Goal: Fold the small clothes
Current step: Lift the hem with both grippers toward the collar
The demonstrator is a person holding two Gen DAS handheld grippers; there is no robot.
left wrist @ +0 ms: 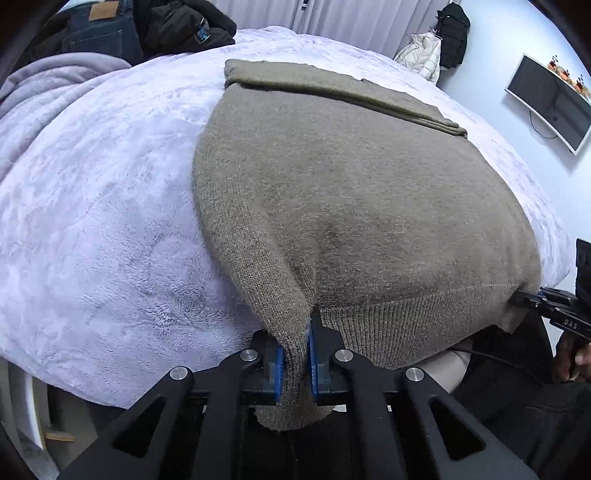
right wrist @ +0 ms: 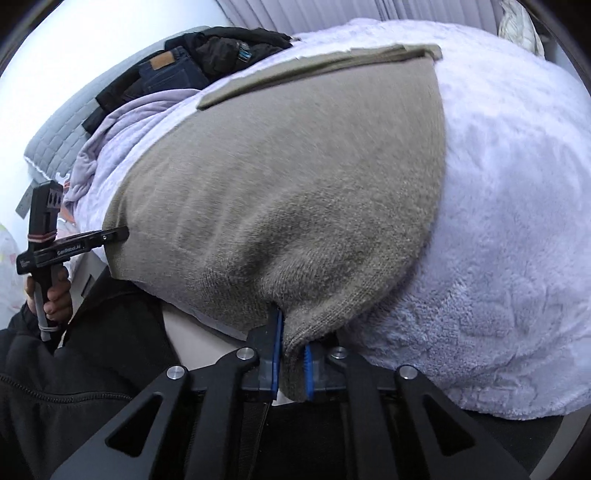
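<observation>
Left tool (left wrist: pixel 295 354) and right tool (right wrist: pixel 291 354) pinch sweater (left wrist: pixel 351 192) hem corners.

One olive-brown knitted sweater (left wrist: pixel 351 192) lies on one bed covered by one pale lilac fleece blanket (left wrist: pixel 103 206), and two sleeves are folded across its far end. Two grippers are present, the left gripper (left wrist: pixel 295 363) and the right gripper (right wrist: pixel 291 363), each with two blue pads (left wrist: pixel 279 373), and one hand (right wrist: pixel 55 295) shows around a gripper handle. At the far side there are one pair of dark jeans (left wrist: pixel 99 29), one black garment (left wrist: pixel 181 26) beside them, two jackets hanging on the wall, one white (left wrist: pixel 421 55) and one black (left wrist: pixel 452 33), and one wall-mounted screen (left wrist: pixel 550 101).
</observation>
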